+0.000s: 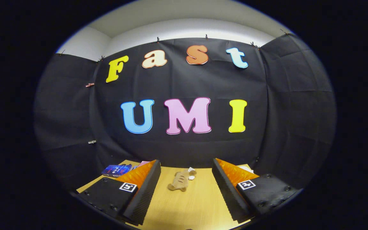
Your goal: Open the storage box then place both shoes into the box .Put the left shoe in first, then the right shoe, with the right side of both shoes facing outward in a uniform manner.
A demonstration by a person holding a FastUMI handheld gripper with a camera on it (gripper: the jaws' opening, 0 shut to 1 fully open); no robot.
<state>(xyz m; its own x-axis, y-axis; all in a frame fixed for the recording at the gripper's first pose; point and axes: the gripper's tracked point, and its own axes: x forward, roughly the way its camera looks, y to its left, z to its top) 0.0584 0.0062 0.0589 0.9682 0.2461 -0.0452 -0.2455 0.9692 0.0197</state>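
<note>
Wooden table [187, 207], shoe [180, 181] beyond parted jaws

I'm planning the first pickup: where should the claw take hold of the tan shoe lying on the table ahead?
The open claw has the tan shoe lying on the wooden table just beyond its fingers, its long axis running roughly away from them. Probably best to come down from above and grip across the narrow midsection, one finger on each long side. Finer detail is too small to tell.

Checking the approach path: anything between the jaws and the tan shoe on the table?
Nothing: in the gripper view only bare wooden table separates the open gripper from the tan shoe, which lies ahead between the jaws.
</note>
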